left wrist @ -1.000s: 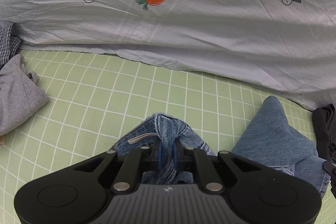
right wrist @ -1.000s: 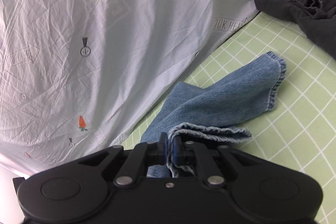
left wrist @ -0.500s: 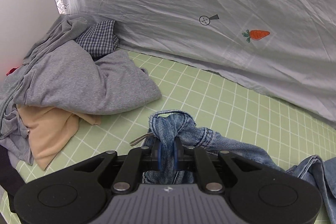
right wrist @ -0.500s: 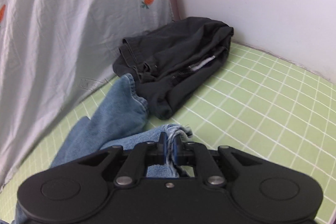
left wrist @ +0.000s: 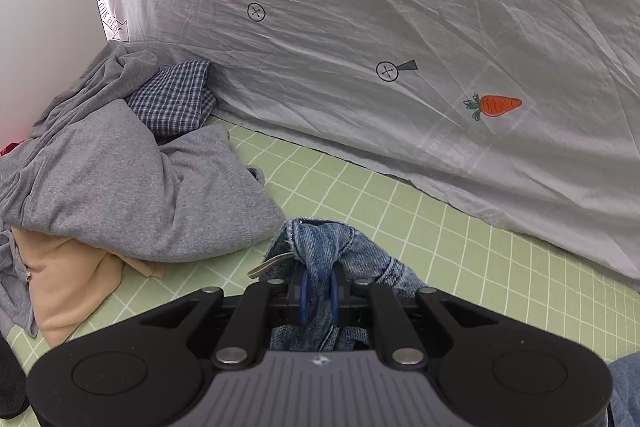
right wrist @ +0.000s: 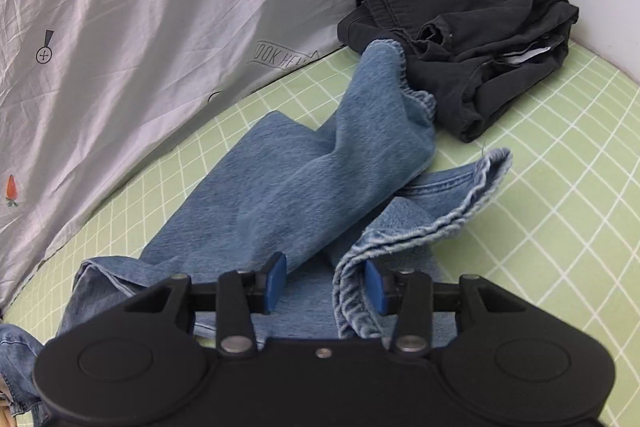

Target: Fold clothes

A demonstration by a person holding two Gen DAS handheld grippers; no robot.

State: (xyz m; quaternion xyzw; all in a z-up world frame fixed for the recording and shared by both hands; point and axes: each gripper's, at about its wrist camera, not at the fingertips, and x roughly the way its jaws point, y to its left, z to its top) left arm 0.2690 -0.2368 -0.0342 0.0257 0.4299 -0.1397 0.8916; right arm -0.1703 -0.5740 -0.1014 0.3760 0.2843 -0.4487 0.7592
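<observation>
one claw (left wrist: 317, 293) pinches jeans (left wrist: 320, 243); other (right wrist: 326, 285) gapes.

left gripper (left wrist: 317, 293) clamped, right gripper (right wrist: 325, 282) agape

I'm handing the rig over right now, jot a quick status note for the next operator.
Left gripper: jaws shut on the jeans, bunched denim at the waistband end.
Right gripper: jaws open, a leg hem lying between them, not clamped.
Jeans lie on the green grid mat, legs crossed and rumpled, one cuff against the black garment.
Done: nothing folded yet.
Left: straighten legs, fold; grey pile waits.
</observation>
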